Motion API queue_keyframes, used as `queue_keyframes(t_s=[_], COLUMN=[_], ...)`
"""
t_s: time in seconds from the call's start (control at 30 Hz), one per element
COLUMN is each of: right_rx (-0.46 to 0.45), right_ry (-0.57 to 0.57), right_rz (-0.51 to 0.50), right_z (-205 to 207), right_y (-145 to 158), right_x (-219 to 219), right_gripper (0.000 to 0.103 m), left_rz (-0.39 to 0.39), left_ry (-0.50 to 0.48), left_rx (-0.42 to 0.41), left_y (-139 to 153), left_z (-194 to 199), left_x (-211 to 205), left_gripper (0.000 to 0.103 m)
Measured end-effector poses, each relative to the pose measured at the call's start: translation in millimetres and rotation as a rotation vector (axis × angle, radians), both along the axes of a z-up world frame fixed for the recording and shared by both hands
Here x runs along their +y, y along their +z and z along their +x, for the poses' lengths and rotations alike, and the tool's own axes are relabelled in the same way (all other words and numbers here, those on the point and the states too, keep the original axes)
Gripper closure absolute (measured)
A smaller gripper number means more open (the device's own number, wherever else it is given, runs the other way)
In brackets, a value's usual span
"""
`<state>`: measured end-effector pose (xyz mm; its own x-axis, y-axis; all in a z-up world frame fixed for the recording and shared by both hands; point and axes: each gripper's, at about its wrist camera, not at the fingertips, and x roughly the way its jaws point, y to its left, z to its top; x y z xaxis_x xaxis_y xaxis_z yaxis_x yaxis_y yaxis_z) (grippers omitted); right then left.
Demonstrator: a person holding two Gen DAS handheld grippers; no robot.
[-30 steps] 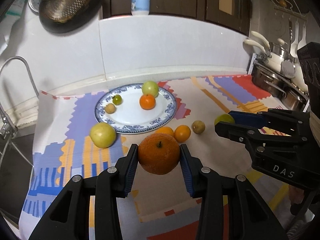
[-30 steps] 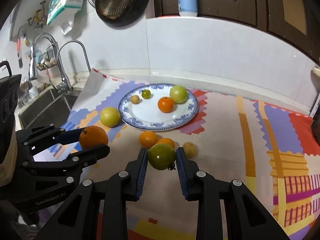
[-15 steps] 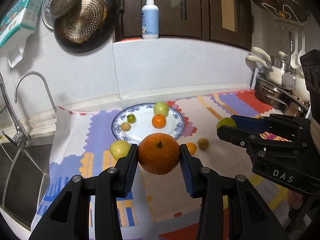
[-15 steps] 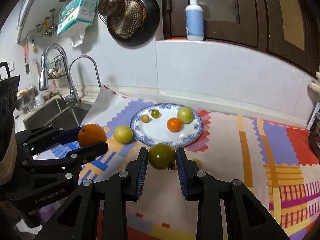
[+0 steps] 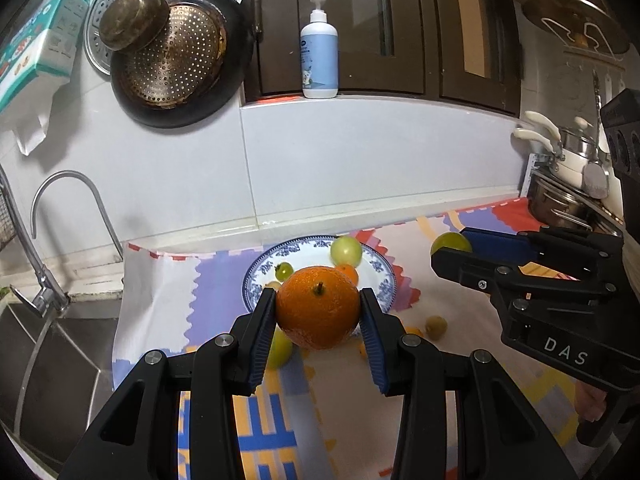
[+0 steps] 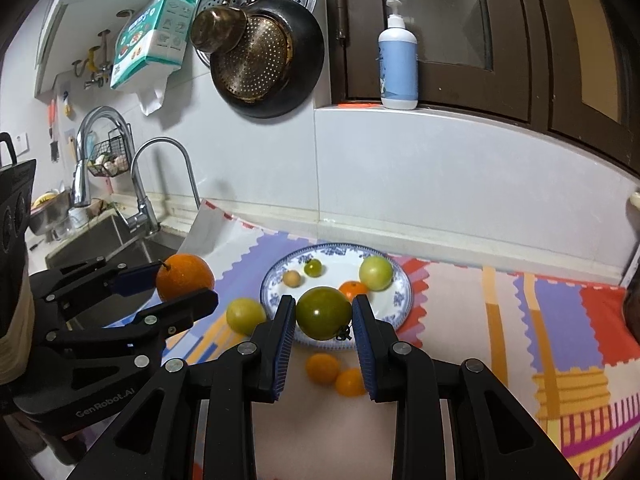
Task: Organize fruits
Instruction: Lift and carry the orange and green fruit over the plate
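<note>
You hold the orange [image 5: 318, 307] clamped between the pads of your left claw [image 5: 319, 320], raised above the patterned mat [image 5: 156, 292] on the surface, just in front of the blue-rimmed plate [image 6: 402, 280]. Your right claw [image 6: 323, 318] is closed on a dark green tomato [image 6: 323, 313], also in the air near the plate's near edge. Both fruits look mid-carry, so the step in hand is bringing them to the plate. Next you need to move each claw over a bare patch of the plate, lower it and let go gently so nothing rolls into the fruits already there.

The right wrist view shows the plate's contents plainly: a pale green tomato [image 6: 376, 273], a small orange fruit [image 6: 352, 289], a tiny green one and a tan one, plus two small orange fruits [image 6: 335, 374] left on the mat. In the left wrist view the orange hides much of that, but it shows pots [image 5: 568, 184] at the far right.
</note>
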<state>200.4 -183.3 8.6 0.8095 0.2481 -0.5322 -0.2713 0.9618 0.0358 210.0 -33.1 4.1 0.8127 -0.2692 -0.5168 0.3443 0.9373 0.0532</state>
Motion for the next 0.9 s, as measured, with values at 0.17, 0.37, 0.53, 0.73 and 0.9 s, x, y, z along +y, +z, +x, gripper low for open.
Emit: queue_keyframes(t_s=[0.17,0.37,0.53,0.73,0.9], right_rx=[-0.002,-0.019,0.004,0.061,0.109], right_ry=[0.016,0.028,0.038,0.033,0.033], right_rz=[-0.010,-0.022,-0.023,-0.018,-0.028], right_z=[22.7,48.0,77.0,115.3,147.1], right_y=[4.4,9.3,5.6,-8.7,-24.6], right_x=[7.0,14.8,16.5,13.9,12.8], right_gripper=[0.073,0.073,0.073,0.073,0.073], left_rz=[0.012,0.018,0.012,-0.005,0.002], left_ry=[0.002,0.013,0.010,0.012,0.007], left_rx=[-0.006,-0.001,0.036,0.095,0.154], left_y=[2.9,1.7,-3.7,-16.6,-31.6], left_z=[23.4,53.3,82.8,118.5,147.3], left_x=[-1.1,-0.2,-1.1,-2.4,-4.7], left_gripper=[0.062,0.062,0.062,0.062,0.062])
